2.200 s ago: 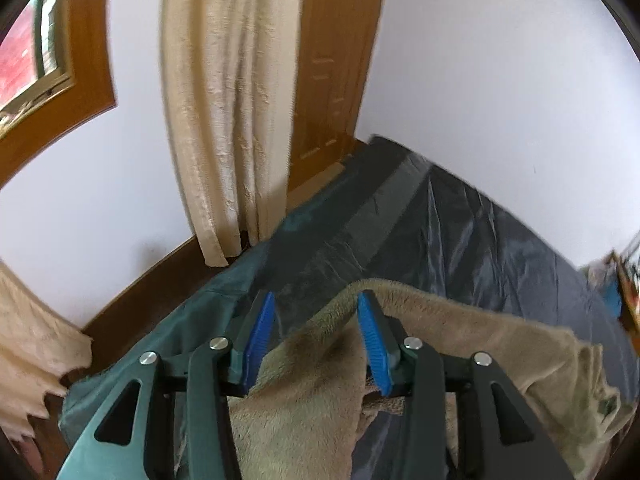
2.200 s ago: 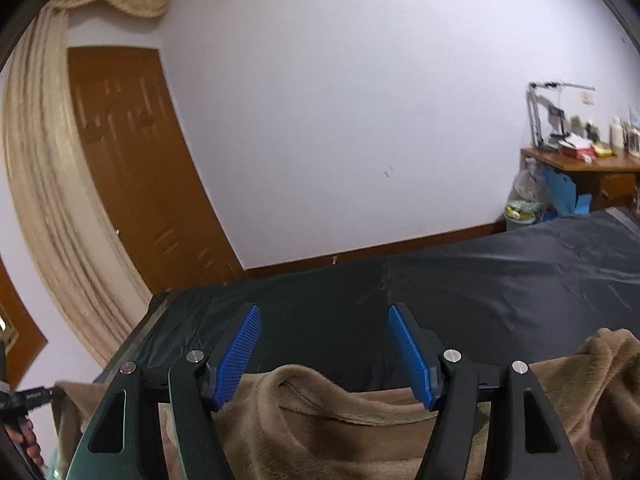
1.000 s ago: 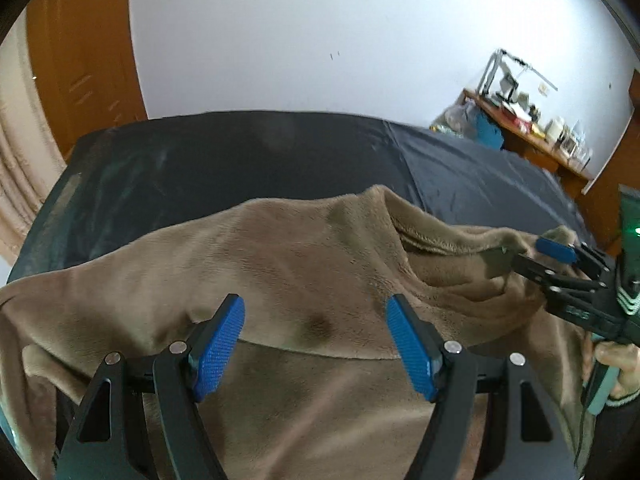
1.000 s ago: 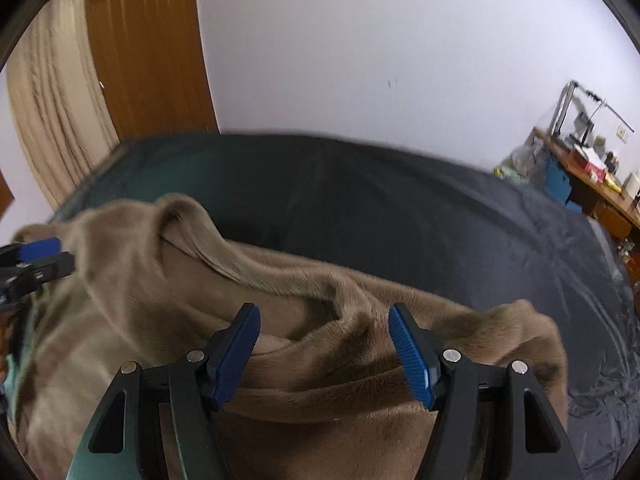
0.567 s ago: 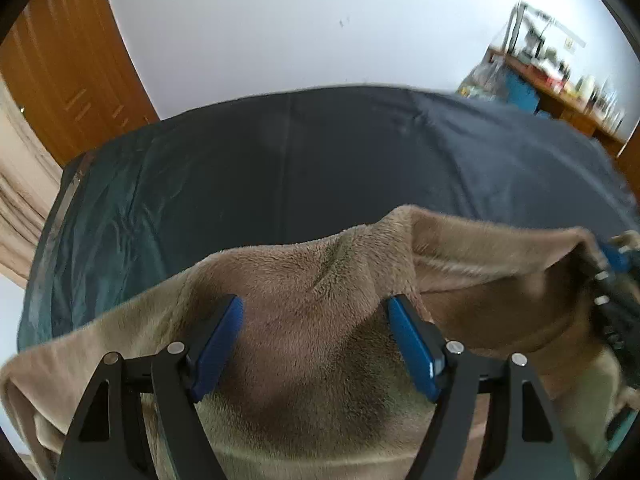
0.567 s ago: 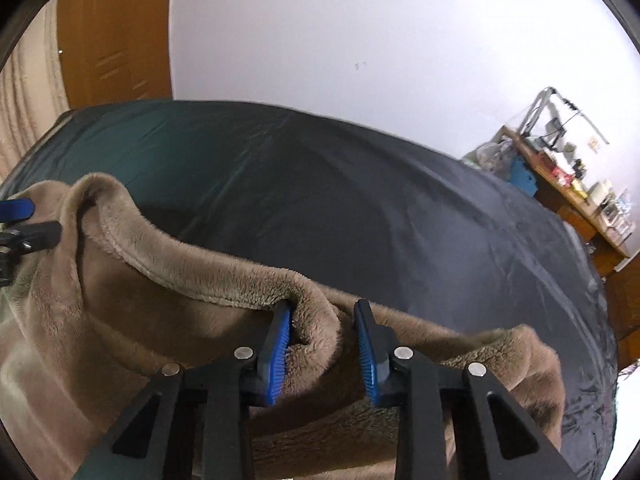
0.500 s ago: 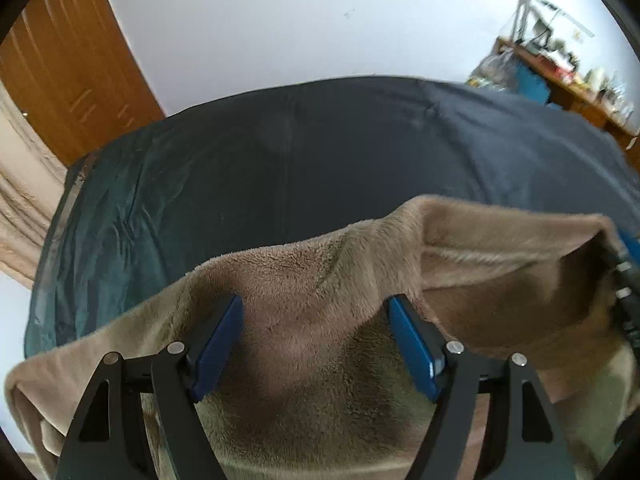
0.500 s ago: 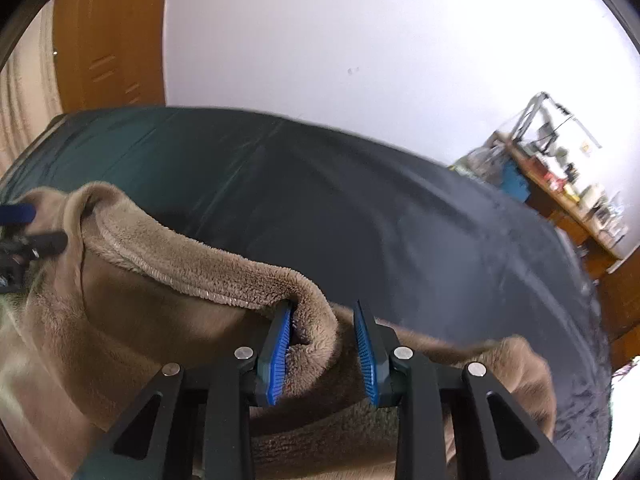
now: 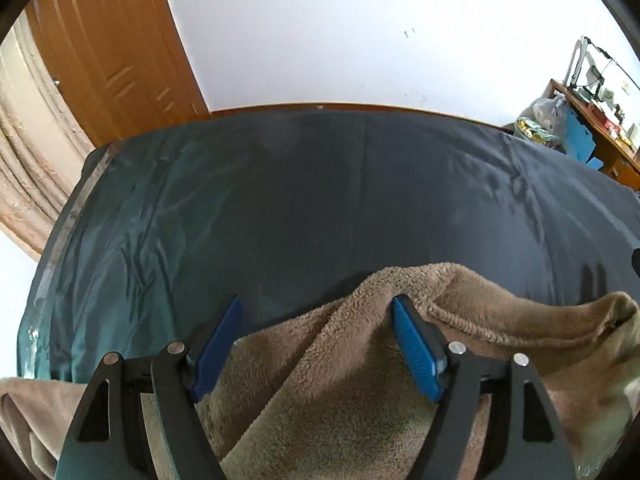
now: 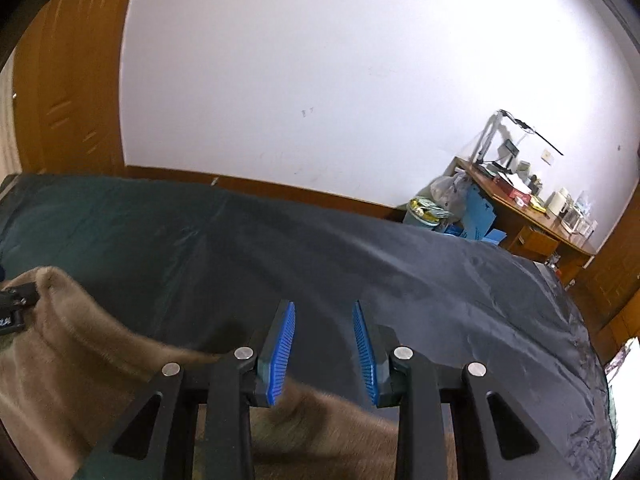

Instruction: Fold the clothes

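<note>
Left tongs (image 9: 316,300): pads stand wide apart, pointing steeply down at the bed (image 9: 300,200). A raised fold of the tan fleece garment (image 9: 340,400) lies between them. It rests against the inner face of the pad at 3 o'clock and stays clear of the tip of the pad at 9 o'clock, so nothing is clamped. From that fold the garment spreads across the lower frame from 4 to 8 o'clock, its hemmed edge running out toward 3 o'clock. Right tongs (image 10: 324,304): pads stand close together with a narrow gap. Dark bed cover shows between the tips, and blurred fleece is bunched at the pad roots at 6 o'clock. Whether the fleece is pinched there cannot be told. In the right wrist view the garment (image 10: 80,340) runs from the pad roots out to 9 o'clock, where its edge meets the left tongs (image 10: 16,304) at the frame border. The rest of the dark bed cover lies bare beyond both tools, toward 12 o'clock. Beyond the bed: a white wall (image 10: 340,80) at 12 o'clock, a wooden door (image 9: 104,60) at 10 o'clock, a cluttered bench (image 10: 532,208) at 2 o'clock.
</note>
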A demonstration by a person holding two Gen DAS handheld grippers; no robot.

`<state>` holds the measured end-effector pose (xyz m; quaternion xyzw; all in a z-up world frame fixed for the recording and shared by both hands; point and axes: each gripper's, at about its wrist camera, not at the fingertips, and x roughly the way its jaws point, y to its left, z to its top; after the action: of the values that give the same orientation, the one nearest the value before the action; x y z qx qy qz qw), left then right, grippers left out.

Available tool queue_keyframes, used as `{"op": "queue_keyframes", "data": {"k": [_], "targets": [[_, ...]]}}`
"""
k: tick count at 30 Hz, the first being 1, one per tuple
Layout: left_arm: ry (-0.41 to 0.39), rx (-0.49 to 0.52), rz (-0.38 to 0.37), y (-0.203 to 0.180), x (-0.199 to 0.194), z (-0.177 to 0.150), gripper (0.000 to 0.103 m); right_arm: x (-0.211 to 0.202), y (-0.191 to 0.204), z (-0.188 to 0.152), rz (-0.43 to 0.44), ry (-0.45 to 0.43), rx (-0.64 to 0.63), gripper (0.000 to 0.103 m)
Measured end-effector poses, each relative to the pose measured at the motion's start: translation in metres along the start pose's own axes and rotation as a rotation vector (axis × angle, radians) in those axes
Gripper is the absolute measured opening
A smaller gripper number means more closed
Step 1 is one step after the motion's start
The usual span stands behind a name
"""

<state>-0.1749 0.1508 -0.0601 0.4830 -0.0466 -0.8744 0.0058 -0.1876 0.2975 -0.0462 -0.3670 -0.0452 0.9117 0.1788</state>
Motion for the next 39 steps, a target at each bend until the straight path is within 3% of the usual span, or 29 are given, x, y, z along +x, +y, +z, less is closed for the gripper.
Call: {"op": "queue_keyframes", "data": {"k": [5, 9, 14, 19, 22, 25, 32, 39], "targets": [[-0.005, 0.010, -0.045, 0.002, 0.001, 0.001, 0.080, -0.004, -0.014, -0.003, 0.160, 0.056, 0.025, 0.033], [-0.009, 0.023, -0.067, 0.004, 0.004, 0.002, 0.080, -0.001, -0.005, -0.003, 0.293, 0.199, -0.068, 0.033], [-0.013, 0.047, -0.095, 0.008, -0.002, 0.000, 0.080, -0.006, 0.015, -0.019, 0.226, 0.273, -0.205, 0.033], [-0.021, 0.070, -0.107, 0.011, -0.003, -0.004, 0.080, -0.016, -0.006, -0.032, 0.215, 0.286, -0.136, 0.034], [-0.032, 0.074, -0.114, 0.013, -0.006, -0.005, 0.080, -0.032, -0.018, -0.038, 0.215, 0.249, -0.103, 0.037], [-0.045, 0.078, -0.128, 0.015, -0.013, -0.007, 0.080, -0.042, -0.022, -0.040, 0.158, 0.222, -0.137, 0.043], [-0.046, 0.139, -0.109, 0.011, -0.016, -0.011, 0.080, -0.021, -0.007, -0.055, 0.138, 0.294, -0.223, 0.043], [-0.022, 0.112, -0.107, 0.013, 0.003, -0.005, 0.082, 0.012, -0.012, -0.041, 0.142, 0.281, -0.143, 0.043]]}}
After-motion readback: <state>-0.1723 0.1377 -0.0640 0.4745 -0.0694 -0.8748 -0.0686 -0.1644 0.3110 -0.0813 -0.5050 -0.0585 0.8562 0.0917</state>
